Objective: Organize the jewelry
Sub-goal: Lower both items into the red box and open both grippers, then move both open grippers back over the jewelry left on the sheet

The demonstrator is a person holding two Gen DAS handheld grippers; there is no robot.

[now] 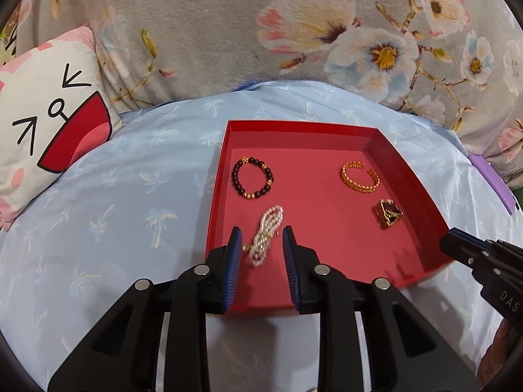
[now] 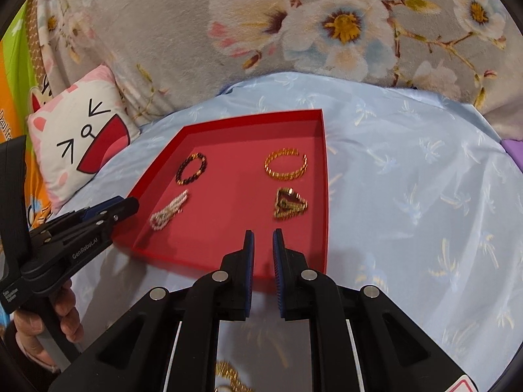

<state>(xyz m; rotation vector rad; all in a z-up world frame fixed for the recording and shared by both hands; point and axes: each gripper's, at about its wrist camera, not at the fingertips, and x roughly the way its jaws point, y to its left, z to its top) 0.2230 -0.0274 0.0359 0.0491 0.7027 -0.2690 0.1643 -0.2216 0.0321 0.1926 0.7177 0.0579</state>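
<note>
A red tray [image 1: 299,129] [image 2: 228,263] lies on a light blue sheet. It holds a dark bead bracelet [image 1: 252,178] [image 2: 192,172], a gold cuff [image 1: 359,177] [image 2: 286,164], a triangular gold and dark piece [image 1: 387,213] [image 2: 289,204] and a pearl bracelet [image 1: 265,234] [image 2: 169,209]. My left gripper [image 1: 262,240] is open, its fingertips either side of the pearl bracelet, which lies on the tray. My right gripper [image 2: 263,238] is open and empty over the tray's near edge, just short of the triangular piece. A gold chain [image 2: 228,374] lies under the right gripper.
A cat-face pillow [image 1: 49,114] [image 2: 81,143] lies left of the tray. A grey floral blanket [image 1: 294,32] [image 2: 294,32] rises behind it. A purple object [image 1: 493,179] sits at the right edge of the sheet. The right gripper's tip [image 1: 464,248] shows beside the tray's right corner.
</note>
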